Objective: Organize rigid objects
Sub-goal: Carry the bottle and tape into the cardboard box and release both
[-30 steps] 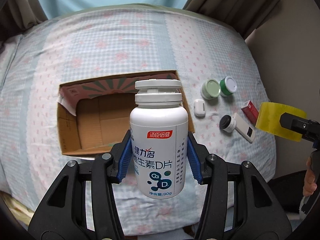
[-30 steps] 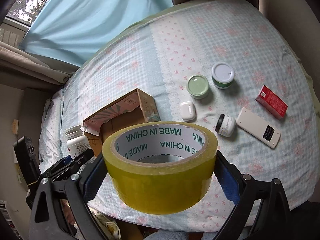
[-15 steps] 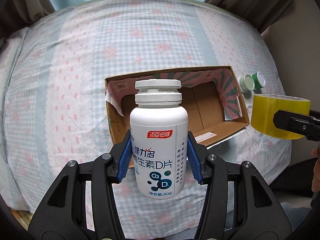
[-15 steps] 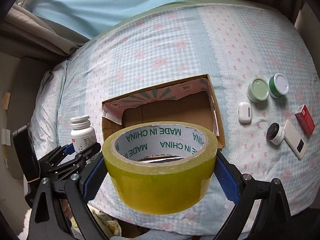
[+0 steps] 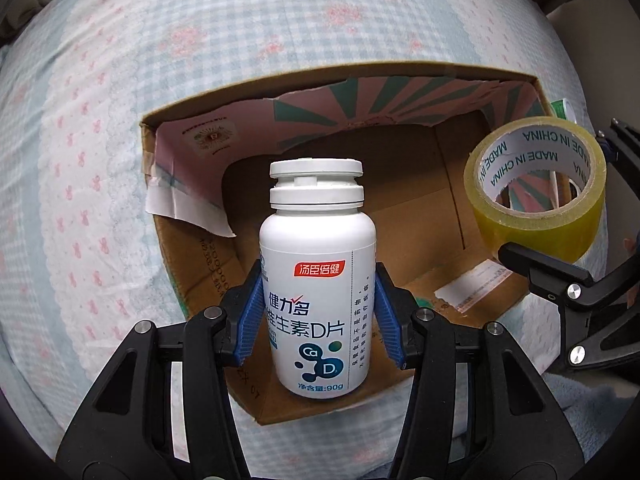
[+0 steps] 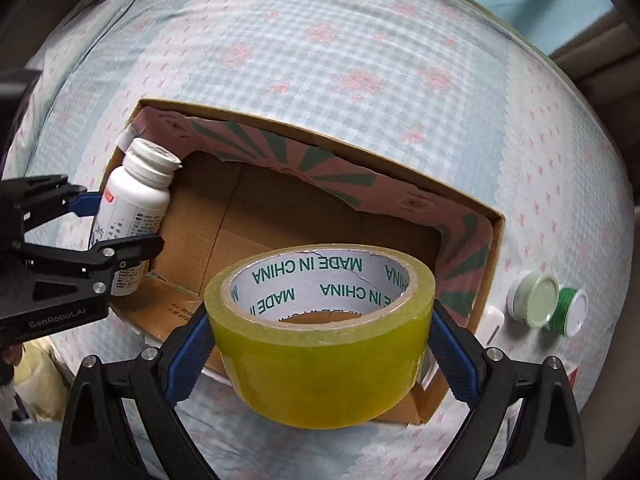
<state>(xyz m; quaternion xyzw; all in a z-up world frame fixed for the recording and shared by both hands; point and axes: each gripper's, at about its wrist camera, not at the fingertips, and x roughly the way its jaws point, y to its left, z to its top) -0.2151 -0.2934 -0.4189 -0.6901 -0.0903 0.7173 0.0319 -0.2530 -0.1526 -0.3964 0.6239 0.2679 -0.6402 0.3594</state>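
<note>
My left gripper (image 5: 318, 316) is shut on a white supplement bottle (image 5: 318, 280) with a red label patch, held over the left part of an open cardboard box (image 5: 400, 216). My right gripper (image 6: 320, 344) is shut on a roll of yellow packing tape (image 6: 320, 360), which hangs over the box's (image 6: 304, 216) near right part. The right wrist view shows the bottle (image 6: 132, 204) and left gripper (image 6: 116, 224) at the box's left end. In the left wrist view the tape (image 5: 536, 188) hangs at the box's right end. The box's floor looks bare.
The box lies on a bed with a blue checked, pink-flowered cover (image 6: 320, 60). To the right of the box sit a pale green jar (image 6: 534, 300), a green jar with a white lid (image 6: 570, 312) and a small white case (image 6: 492, 322). Curtains hang behind the bed.
Both grippers have come down and in over the box, which now looks much larger. The right gripper's view has rolled, and the tape has moved from beside the box to above its right end.
</note>
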